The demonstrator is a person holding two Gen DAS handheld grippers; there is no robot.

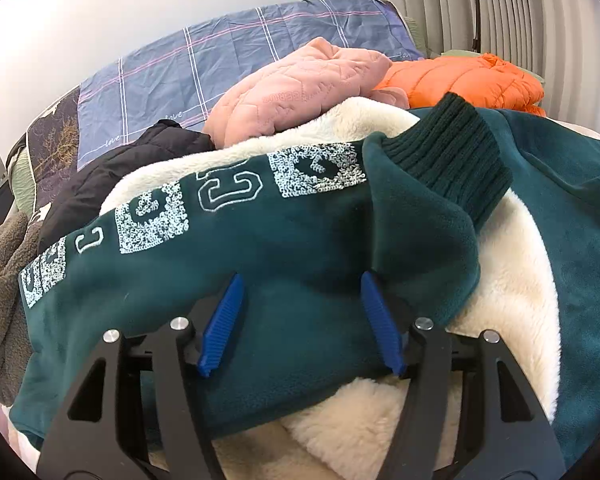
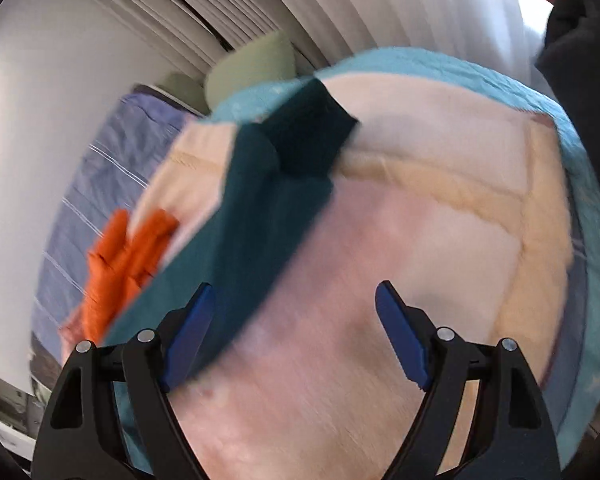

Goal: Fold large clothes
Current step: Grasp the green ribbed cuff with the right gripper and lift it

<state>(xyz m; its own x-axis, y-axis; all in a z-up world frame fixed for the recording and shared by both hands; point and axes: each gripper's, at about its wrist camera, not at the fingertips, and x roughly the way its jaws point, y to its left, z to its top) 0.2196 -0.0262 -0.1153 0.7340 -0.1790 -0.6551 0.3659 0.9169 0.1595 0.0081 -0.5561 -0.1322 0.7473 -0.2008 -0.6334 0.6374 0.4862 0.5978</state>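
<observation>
A dark green fleece jacket (image 1: 300,220) with white sequin letters and a cream plush lining (image 1: 512,264) lies heaped in the left wrist view. Its ribbed cuff (image 1: 452,152) points up to the right. My left gripper (image 1: 301,280) stands open over the green sleeve, with flat fabric between the blue pads and the right fingertip under a fold. The right wrist view is blurred. There my right gripper (image 2: 295,286) is wide open above a pale pink and cream blanket (image 2: 400,240). A green sleeve (image 2: 260,216) with a dark cuff (image 2: 312,136) runs past its left finger.
Behind the green jacket lie a pink quilted jacket (image 1: 300,88), an orange puffer jacket (image 1: 460,80), a black jacket (image 1: 112,172) and a grey fleece (image 1: 4,280). They rest on a blue checked sheet (image 1: 220,52). Pleated curtains (image 1: 500,0) hang behind. A dark sleeve (image 2: 580,80) shows at the right.
</observation>
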